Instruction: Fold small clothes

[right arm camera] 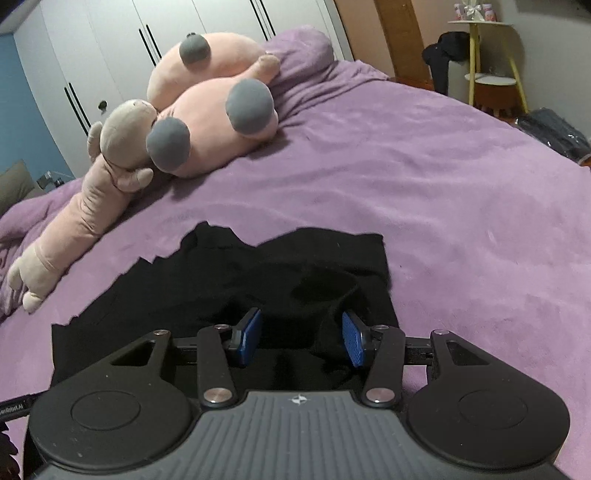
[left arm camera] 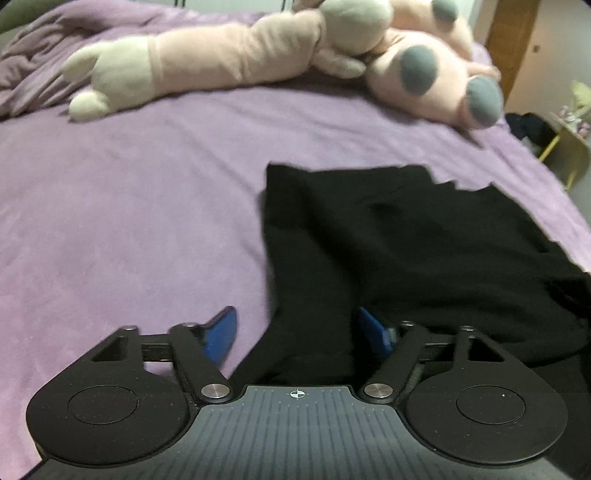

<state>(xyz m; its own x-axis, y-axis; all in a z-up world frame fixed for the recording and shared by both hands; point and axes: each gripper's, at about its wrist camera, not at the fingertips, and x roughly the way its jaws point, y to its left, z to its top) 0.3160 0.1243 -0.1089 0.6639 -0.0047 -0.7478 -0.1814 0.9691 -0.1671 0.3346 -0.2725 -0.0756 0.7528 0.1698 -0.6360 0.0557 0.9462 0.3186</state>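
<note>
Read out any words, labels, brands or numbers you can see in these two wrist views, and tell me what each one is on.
"...enRobot.AI": partial white print on a black strap at the left edge of the right wrist view; the start is cut off and the letters are small, so this reading is uncertain.
Small containers on the yellow side table: labels too small and blurred to read.
Black garment, purple blanket, plush toys: no text visible.

Matt black cloth garment point(left arm camera: 406, 236) – fuzzy purple fleece blanket point(left arm camera: 129, 206).
</note>
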